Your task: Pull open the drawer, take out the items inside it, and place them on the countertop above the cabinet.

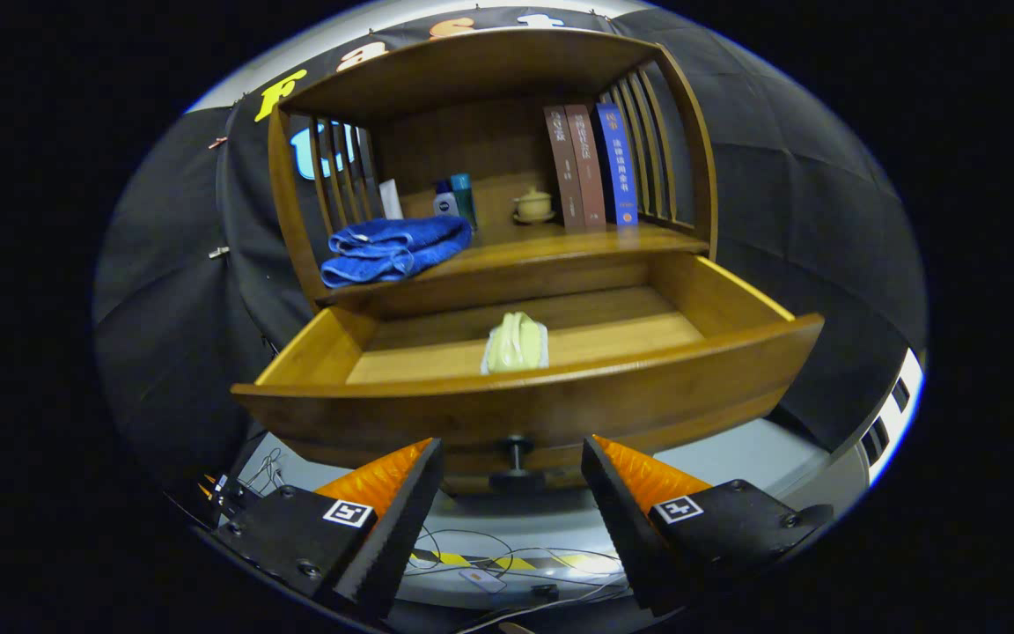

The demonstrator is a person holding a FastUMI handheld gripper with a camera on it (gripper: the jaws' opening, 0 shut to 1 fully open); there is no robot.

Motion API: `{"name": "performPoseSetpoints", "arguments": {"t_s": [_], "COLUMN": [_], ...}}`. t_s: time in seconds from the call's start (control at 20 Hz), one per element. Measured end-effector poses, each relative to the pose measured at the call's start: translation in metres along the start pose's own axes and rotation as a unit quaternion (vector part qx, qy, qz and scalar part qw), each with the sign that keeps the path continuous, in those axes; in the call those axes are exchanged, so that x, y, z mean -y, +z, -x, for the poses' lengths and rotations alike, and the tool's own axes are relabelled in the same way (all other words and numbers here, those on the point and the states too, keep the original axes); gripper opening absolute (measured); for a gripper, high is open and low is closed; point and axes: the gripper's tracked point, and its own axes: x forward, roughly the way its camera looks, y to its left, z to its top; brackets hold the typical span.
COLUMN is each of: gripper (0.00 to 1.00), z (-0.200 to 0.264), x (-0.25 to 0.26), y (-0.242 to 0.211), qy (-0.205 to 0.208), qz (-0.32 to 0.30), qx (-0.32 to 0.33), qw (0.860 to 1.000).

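Presently, gripper [512,458]: fingers spread wide and released, nothing between them but air; the knob [516,460] sits in the gap just ahead of the tips, touched by neither finger.

Drawer [560,401]: pulled well out of the cabinet [489,70], its curved front just beyond the fingertips. Knob base partly hidden under the drawer front's lower edge.

Pack [516,343]: pale yellow-green, in clear wrap, lying on the drawer floor near the middle, close behind the front panel. Its near end is cut off by the drawer's rim; what it holds is hard to make out.

Countertop [560,245], above the drawer:
- towel [393,246], blue, folded, at the left front, overhanging the edge slightly.
- bottles [456,198], two, small, behind the towel; lower parts hidden by it.
- white card [391,199], beside the left slats, partly hidden by the towel.
- lidded cup [533,205], cream, on a saucer, near the back.
- books [593,165], three, upright, two brown and one blue, leaning against the right slats.

Below the fingers: cables [472,563] and striped tape [516,560] on a pale floor, partly hidden by the gripper body.
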Motion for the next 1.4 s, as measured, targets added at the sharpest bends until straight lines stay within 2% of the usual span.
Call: {"name": "performPoseSetpoints", "arguments": {"t_s": [0.25, 0.45, 0.7, 0.9, 1.3, 1.4], "gripper": [0.99, 0.99, 1.0, 0.99, 0.97, 0.9], "z": [-0.019, -0.065, -0.134, -0.177, -0.215, -0.218], "x": [-0.015, -0.019, -0.013, -0.002, 0.013, 0.013], "y": [0.054, 0.092, 0.109, 0.091, 0.049, 0.041], "qy": [0.008, 0.004, -0.015, -0.027, -0.054, -0.057], "qz": [0.001, 0.012, 0.004, -0.014, 0.002, 0.013], "qx": [-0.008, -0.025, -0.079, -0.153, -0.247, -0.274], "qw": [1.0, 1.0, 0.997, 0.988, 0.968, 0.96]}}
